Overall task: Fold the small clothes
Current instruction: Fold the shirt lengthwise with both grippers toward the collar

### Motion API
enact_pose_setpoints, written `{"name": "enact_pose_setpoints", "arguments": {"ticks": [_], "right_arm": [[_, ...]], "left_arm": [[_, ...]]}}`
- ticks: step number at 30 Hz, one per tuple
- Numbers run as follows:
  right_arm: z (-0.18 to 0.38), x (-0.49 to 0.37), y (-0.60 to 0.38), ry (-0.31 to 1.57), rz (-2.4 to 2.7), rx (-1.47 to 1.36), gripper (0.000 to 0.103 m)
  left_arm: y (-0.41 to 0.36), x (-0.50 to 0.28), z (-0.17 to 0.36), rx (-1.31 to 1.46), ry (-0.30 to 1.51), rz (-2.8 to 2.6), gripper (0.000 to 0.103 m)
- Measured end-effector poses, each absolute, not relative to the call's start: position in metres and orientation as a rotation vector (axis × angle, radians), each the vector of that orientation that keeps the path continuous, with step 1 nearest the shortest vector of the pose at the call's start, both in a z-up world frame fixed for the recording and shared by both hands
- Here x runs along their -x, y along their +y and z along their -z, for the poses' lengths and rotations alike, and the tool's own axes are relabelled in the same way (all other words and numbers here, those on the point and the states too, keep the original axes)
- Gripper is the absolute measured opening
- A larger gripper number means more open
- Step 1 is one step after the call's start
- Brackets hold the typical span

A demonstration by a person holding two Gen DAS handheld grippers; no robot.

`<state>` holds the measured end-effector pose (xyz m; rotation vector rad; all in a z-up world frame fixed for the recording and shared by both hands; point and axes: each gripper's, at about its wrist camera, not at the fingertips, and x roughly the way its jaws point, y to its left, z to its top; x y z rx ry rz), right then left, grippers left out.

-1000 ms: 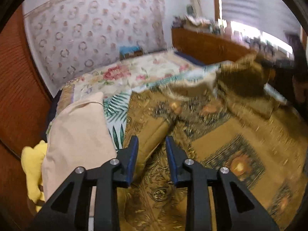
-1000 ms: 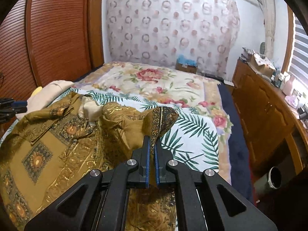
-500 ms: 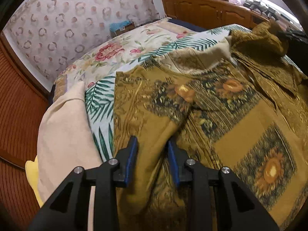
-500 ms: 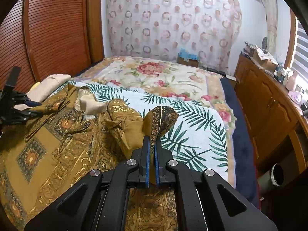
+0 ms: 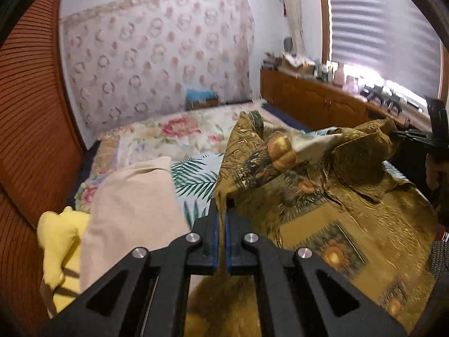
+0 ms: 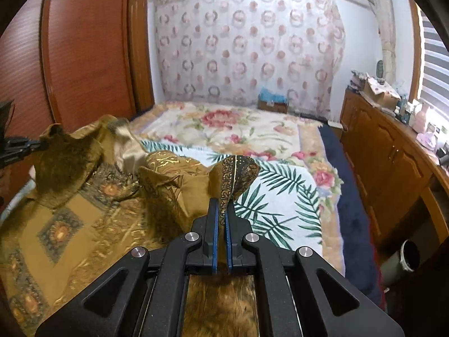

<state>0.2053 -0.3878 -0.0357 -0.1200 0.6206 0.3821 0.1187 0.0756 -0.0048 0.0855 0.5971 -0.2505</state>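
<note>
A gold-brown patterned shirt (image 5: 331,219) lies spread on the bed, also in the right wrist view (image 6: 84,224). My left gripper (image 5: 221,210) is shut on a fold of the shirt's left edge and holds it lifted off the bed. My right gripper (image 6: 221,210) is shut on the shirt's dark-banded edge (image 6: 235,174) and holds it raised. The right gripper shows far right in the left wrist view (image 5: 432,137). The left gripper shows at the far left of the right wrist view (image 6: 16,146).
A beige pillow (image 5: 132,202) and a yellow soft toy (image 5: 59,238) lie to the left of the shirt. The bed has a leaf and flower sheet (image 6: 280,196). A wooden wardrobe (image 6: 78,56) stands at left, a wooden cabinet (image 6: 393,163) at right.
My left gripper has shut on the shirt's left edge and lifted it up from the bed. The right gripper keeps its hold and has barely moved.
</note>
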Motion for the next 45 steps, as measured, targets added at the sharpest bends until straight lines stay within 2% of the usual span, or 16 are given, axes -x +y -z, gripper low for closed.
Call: {"name": "enact_pose_setpoints", "arguments": {"ticks": [7, 15, 18, 19, 20, 23, 27, 35, 38, 40, 45], "right_arm": [[0.02, -0.134, -0.421, 0.579, -0.389, 0.061, 0.001], [0.035, -0.063, -0.454, 0.655, -0.372, 0.03, 0.001], [0.051, -0.042, -0.458, 0.72, -0.375, 0.048, 0.001], [0.056, -0.036, -0.457, 0.741, -0.376, 0.056, 0.001], [0.06, -0.032, -0.456, 0.756, -0.377, 0.064, 0.001], [0.064, -0.028, -0.453, 0.774, -0.371, 0.086, 0.002], [0.056, -0.032, -0.451, 0.752, -0.362, 0.091, 0.01], [0.043, -0.043, -0.45, 0.702, -0.345, 0.115, 0.016], [0.043, -0.053, -0.451, 0.695, -0.324, 0.126, 0.024], [0.046, -0.062, -0.45, 0.7, -0.31, 0.135, 0.042], [0.056, -0.083, -0.448, 0.726, -0.301, 0.126, 0.049]], "left_arm": [[0.111, -0.034, 0.008, -0.005, 0.551, 0.236, 0.0], [0.123, 0.032, 0.026, 0.068, 0.577, 0.285, 0.003], [0.124, 0.046, 0.026, 0.072, 0.577, 0.296, 0.012], [0.124, 0.046, 0.026, 0.063, 0.579, 0.291, 0.021], [0.125, 0.045, 0.025, 0.053, 0.583, 0.278, 0.025], [0.128, 0.035, 0.027, 0.048, 0.61, 0.257, 0.026], [0.13, 0.027, 0.026, 0.061, 0.612, 0.249, 0.026], [0.147, 0.037, 0.003, 0.09, 0.533, 0.226, 0.026], [0.154, 0.034, 0.002, 0.104, 0.54, 0.205, 0.026], [0.153, 0.027, 0.007, 0.088, 0.565, 0.19, 0.026], [0.139, -0.005, 0.03, 0.08, 0.651, 0.217, 0.026]]}}
